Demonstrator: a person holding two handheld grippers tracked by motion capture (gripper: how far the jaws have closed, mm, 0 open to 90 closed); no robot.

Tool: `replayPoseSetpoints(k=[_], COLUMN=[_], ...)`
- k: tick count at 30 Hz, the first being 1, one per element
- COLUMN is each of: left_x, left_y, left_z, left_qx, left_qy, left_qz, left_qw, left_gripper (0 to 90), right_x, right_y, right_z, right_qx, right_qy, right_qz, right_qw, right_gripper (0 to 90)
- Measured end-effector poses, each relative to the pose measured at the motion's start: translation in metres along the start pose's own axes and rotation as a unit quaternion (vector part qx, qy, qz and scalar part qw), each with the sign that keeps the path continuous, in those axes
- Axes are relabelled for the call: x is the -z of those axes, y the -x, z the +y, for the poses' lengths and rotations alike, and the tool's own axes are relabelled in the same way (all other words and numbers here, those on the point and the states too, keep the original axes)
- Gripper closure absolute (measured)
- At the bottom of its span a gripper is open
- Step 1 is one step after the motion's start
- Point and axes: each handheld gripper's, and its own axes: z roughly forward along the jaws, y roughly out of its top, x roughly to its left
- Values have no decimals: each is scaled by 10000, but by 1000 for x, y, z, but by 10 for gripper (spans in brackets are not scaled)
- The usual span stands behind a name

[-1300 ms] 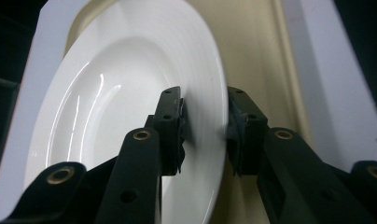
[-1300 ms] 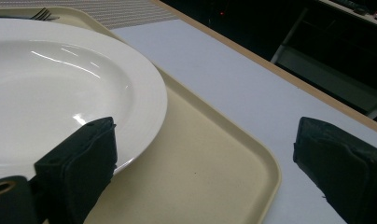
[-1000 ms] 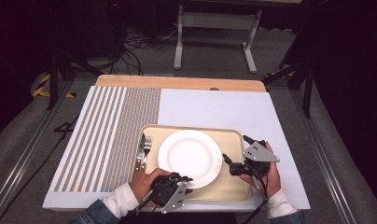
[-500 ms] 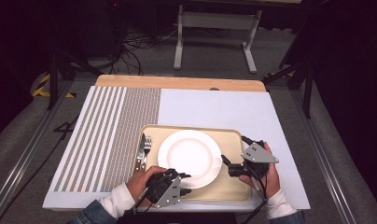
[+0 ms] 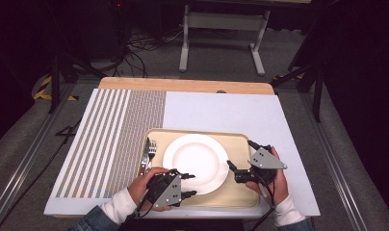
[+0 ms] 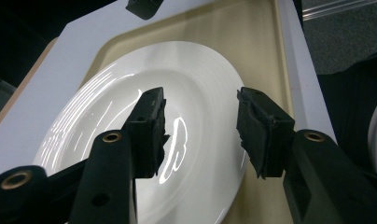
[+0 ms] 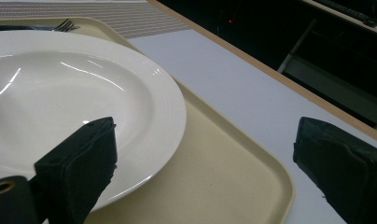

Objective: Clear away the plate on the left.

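High view: a white plate [image 5: 196,163] sits centred on the tan tray [image 5: 240,142] at the near worktop edge, fork [image 5: 150,149] to its left.

Left gripper view: the left gripper [image 6: 200,116] has just been opening, its jaws parted over the plate's near rim and pressing nothing.

Right gripper view: the right gripper [image 7: 205,154] has wide jaws straddling the plate's right rim, probably ready to grip.

Table [image 5: 183,85]: white mat [image 5: 221,113], tray [image 5: 240,144].
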Motion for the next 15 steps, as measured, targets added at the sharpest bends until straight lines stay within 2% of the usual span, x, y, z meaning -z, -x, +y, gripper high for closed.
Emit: replayPoseSetpoints(k=[5,12,15], left_x=[3,9,11], left_y=[-5,-11,-12], left_z=[-2,-4,-4], left_qx=[120,159,209], left_qy=[51,92,109], left_qz=[69,265,361], left_qw=[9999,9995,9991], left_gripper=[507,490,454], right_x=[1,1,2], right_y=[-1,-3,-4], right_z=[1,2,3], right_qx=[9,50,70], right_qy=[27,48,61], right_qz=[19,38,63], right_qw=[10000,10000,9999], right_gripper=[71,71,71])
